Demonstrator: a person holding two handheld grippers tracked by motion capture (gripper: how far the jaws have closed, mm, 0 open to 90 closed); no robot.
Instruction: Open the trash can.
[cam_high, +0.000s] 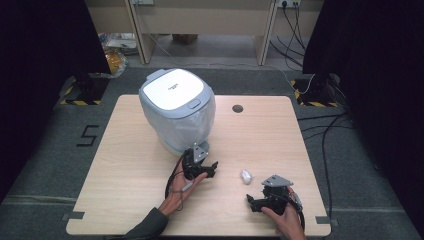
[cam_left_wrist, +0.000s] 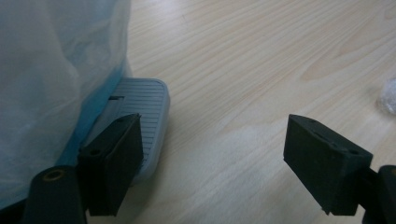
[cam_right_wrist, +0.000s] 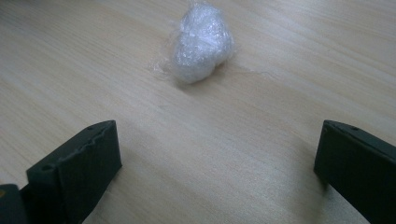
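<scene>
A grey-and-white pedal bin (cam_high: 177, 108) lined with a clear bag stands on the wooden table (cam_high: 125, 150), lid down. Its ribbed grey foot pedal (cam_left_wrist: 140, 119) lies flat just ahead of my left gripper (cam_left_wrist: 224, 163), which is open; one jaw hovers over the pedal's near edge. In the high view that left gripper (cam_high: 202, 167) sits right at the bin's base. A crumpled ball of clear plastic wrap (cam_right_wrist: 201, 43) rests on the table a short way ahead of my right gripper (cam_right_wrist: 215, 172), open and empty. From above, the ball (cam_high: 246, 175) lies just beyond the right gripper (cam_high: 257, 200).
A round cable hole (cam_high: 237, 108) marks the table's far side. Black curtains flank both sides, with stand bases and cables on the grey floor at the right (cam_high: 320, 130). Beyond the table is a wooden desk frame (cam_high: 200, 30).
</scene>
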